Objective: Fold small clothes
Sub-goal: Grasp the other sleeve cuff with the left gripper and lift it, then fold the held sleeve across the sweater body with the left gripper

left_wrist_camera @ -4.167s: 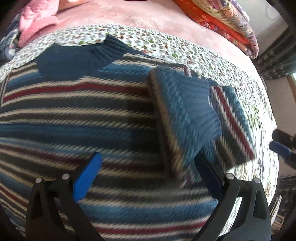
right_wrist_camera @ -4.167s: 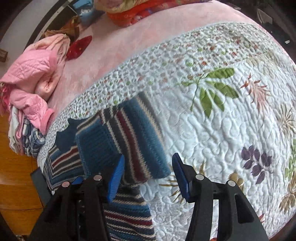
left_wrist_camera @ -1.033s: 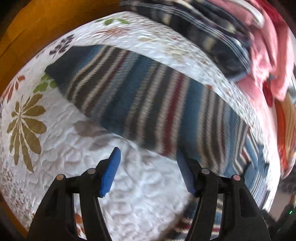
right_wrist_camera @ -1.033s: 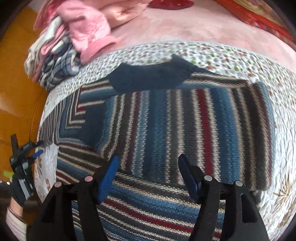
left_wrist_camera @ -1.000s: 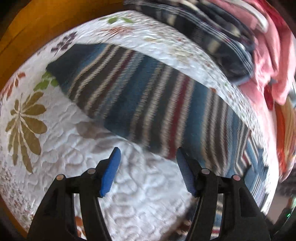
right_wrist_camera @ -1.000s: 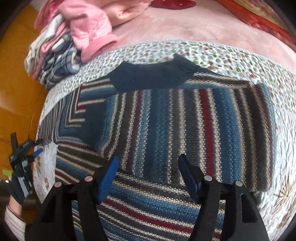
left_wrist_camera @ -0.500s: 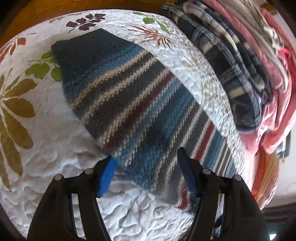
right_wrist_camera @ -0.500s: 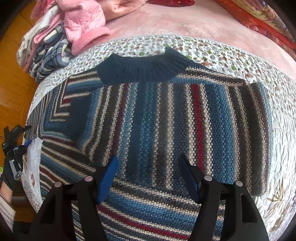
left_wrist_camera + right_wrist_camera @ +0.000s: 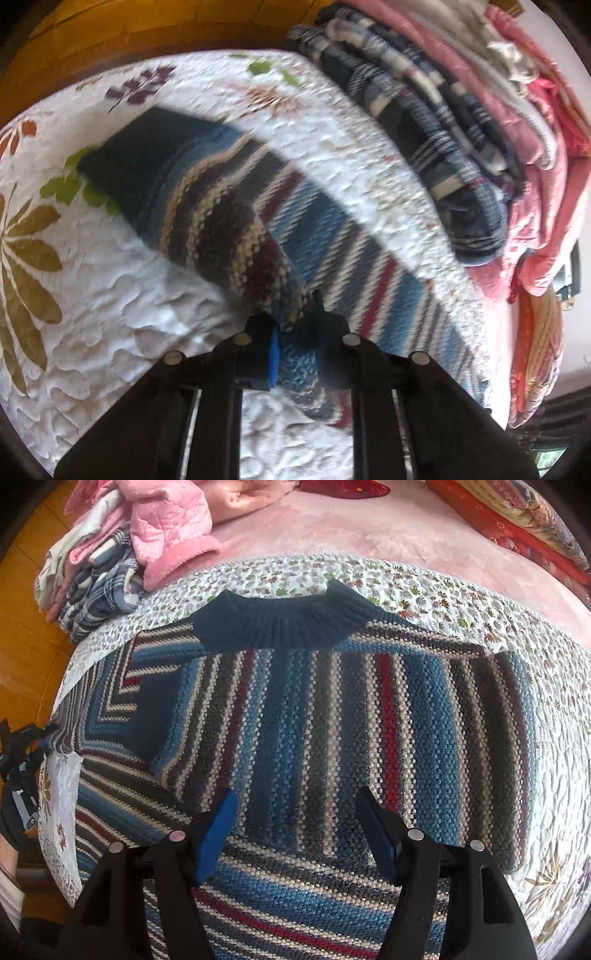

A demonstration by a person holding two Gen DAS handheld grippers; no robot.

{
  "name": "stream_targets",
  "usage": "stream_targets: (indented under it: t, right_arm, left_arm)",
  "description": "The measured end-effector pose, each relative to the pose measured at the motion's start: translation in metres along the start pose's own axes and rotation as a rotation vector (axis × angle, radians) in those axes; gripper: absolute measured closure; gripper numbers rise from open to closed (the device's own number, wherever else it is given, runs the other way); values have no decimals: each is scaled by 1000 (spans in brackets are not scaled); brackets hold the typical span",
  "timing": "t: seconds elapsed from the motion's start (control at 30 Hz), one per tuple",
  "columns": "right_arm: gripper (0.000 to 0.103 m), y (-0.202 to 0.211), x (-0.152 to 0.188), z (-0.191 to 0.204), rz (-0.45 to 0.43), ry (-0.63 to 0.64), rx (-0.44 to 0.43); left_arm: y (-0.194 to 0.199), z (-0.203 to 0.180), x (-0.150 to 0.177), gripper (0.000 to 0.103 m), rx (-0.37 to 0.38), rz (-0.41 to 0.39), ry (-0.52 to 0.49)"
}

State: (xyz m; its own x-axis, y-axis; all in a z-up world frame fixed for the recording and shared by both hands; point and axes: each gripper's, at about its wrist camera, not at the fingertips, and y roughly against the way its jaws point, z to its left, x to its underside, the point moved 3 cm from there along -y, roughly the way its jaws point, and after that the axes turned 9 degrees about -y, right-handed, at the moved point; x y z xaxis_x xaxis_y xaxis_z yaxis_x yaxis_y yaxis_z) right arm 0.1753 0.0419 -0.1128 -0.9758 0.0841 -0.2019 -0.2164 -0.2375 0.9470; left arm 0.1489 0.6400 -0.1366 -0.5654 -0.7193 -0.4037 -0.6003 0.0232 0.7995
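Sleeve [image 9: 229, 221] pinched at lower edge by left gripper [image 9: 295, 332]; long axis runs away up-left. Right gripper [image 9: 299, 827] spread, empty, above sweater [image 9: 332, 720] body.

You have a bed under everything, covered by a pink plush blanket [image 9: 332, 528]. A white quilt [image 9: 129, 314] printed with leaves and flowers lies over its near part, with a small-flower border [image 9: 424, 587] along the far edge. The striped sweater [image 9: 332, 720] lies flat on the quilt, navy collar toward the blanket. At the quilt's left corner sits a pile of pink and plaid clothes [image 9: 122, 550]. Folded orange bedding [image 9: 517, 513] rests at the far right.
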Motion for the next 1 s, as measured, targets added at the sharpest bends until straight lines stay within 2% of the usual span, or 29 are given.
stream_targets:
  t: [0.13,0.4,0.73,1.0]
  right_arm:
    - [35,1,-2,-3,-1,-14,1]
    - [35,-3,-3,-10,5,-26,28]
    - [35,-6,-5,-22,9,-63,41]
    - [35,-7,-6,-27,9,-70,44]
  left_arm:
    - [11,-29,-2,92,52,-24,-53]
    - [17,-105,19,92,160,-5,-189]
    - [23,-209,76,92,318,44,-402]
    - [9,-252,128,92,372,119,-517]
